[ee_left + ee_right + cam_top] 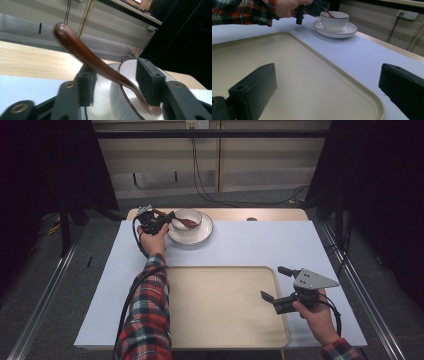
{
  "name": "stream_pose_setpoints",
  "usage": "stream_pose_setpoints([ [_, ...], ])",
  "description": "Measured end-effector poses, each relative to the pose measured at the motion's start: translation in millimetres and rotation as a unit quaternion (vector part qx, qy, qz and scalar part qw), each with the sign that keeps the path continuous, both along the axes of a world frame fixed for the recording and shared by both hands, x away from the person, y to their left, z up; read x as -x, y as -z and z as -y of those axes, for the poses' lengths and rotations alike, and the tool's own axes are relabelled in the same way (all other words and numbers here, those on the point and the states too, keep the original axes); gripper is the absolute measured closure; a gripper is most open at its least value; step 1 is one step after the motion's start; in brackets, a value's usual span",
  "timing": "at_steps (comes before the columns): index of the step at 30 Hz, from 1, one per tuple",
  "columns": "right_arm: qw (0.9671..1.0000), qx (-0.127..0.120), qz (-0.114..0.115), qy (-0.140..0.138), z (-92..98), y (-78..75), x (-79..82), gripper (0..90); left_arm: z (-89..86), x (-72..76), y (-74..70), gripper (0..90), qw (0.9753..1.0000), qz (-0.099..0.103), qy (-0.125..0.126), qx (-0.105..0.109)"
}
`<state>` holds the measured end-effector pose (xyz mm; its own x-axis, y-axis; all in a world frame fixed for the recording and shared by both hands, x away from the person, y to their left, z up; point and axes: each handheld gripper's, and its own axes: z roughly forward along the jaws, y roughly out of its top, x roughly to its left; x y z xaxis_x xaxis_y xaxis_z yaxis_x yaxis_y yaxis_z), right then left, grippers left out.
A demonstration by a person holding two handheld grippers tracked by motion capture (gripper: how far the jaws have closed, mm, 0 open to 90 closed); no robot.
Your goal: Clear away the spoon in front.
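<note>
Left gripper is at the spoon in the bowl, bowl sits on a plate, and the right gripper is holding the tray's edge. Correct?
Not quite: the right gripper holds nothing. Its jaws stand open above the tray, as the right gripper view shows. The rest is right.

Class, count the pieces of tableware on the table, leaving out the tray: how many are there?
3. A white bowl stands on a saucer at the table's far edge, and a brown spoon leans in the bowl, between the left claw's jaws.

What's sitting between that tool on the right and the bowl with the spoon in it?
Between the right tool and the bowl lie a beige tray, with nothing on it, then bare pale table cover. The high view and right gripper view show this.
</note>
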<state>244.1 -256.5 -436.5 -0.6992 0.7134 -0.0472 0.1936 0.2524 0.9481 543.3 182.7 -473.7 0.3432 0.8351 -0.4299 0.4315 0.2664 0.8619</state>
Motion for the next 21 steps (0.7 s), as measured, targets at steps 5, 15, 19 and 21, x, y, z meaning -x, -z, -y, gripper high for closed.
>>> stream_pose_setpoints([
  [5,1.0,-0.005,-0.002,-0.001,2.2,-0.8,-0.7,1.2,1.0,0.3,-3.4,67.8,0.9997,0.016,-0.003,0.018],
  [15,1.0,-0.008,0.0,0.001,0.7,-1.3,0.5,1.2,9.6,3.4,-25.5,80.6,0.9983,0.051,0.018,0.023],
  [19,1.0,-0.007,0.002,0.004,0.7,-1.4,0.5,1.2,13.8,5.8,-34.1,83.9,0.9979,0.057,0.024,0.019],
  [21,1.0,-0.007,0.001,-0.004,0.6,-1.1,0.5,1.2,13.9,8.0,-37.8,84.0,0.9975,0.059,0.03,0.023],
])
